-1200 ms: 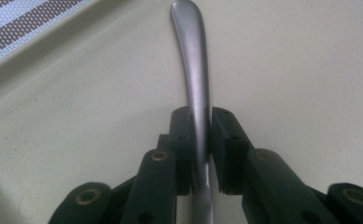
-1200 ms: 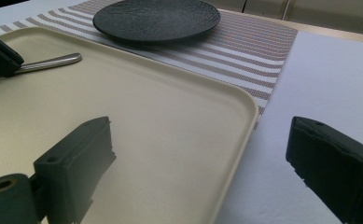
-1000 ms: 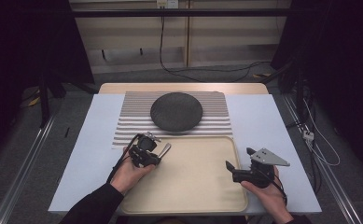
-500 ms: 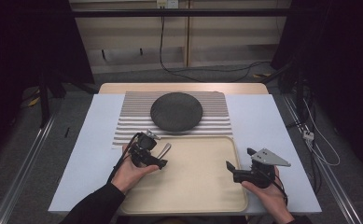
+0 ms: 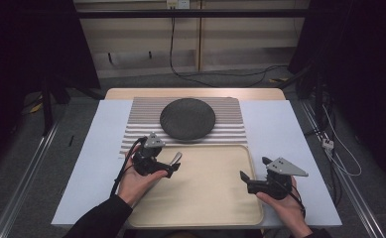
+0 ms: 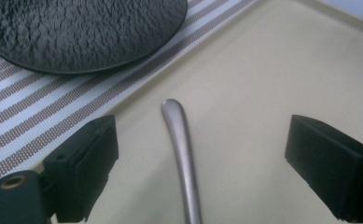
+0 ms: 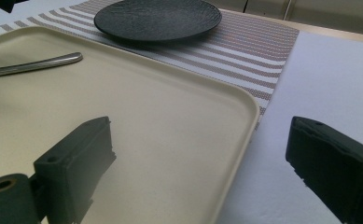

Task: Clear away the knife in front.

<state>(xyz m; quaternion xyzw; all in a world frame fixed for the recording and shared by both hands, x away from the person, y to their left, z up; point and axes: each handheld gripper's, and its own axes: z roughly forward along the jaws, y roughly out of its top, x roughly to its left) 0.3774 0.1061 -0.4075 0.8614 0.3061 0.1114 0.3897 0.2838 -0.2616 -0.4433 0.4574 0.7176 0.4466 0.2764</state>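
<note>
A slim metal utensil handle lies on the beige tray near its far left corner. My left gripper hovers over it; its jaws have just been opening and now stand wide. The handle sits between them, touched by neither pad. From above, the left gripper rests at the tray's left edge, with the handle poking out past it. My right gripper is open over the tray's right rim with nothing between its jaws. The handle shows far left there.
A dark textured plate rests on a striped placemat beyond the tray. Both sit on a white table. Cables trail over the floor behind and to the right.
The left gripper's jaws have spread apart, letting go of the metal handle, which now lies on the tray. Neither hand has shifted noticeably.
</note>
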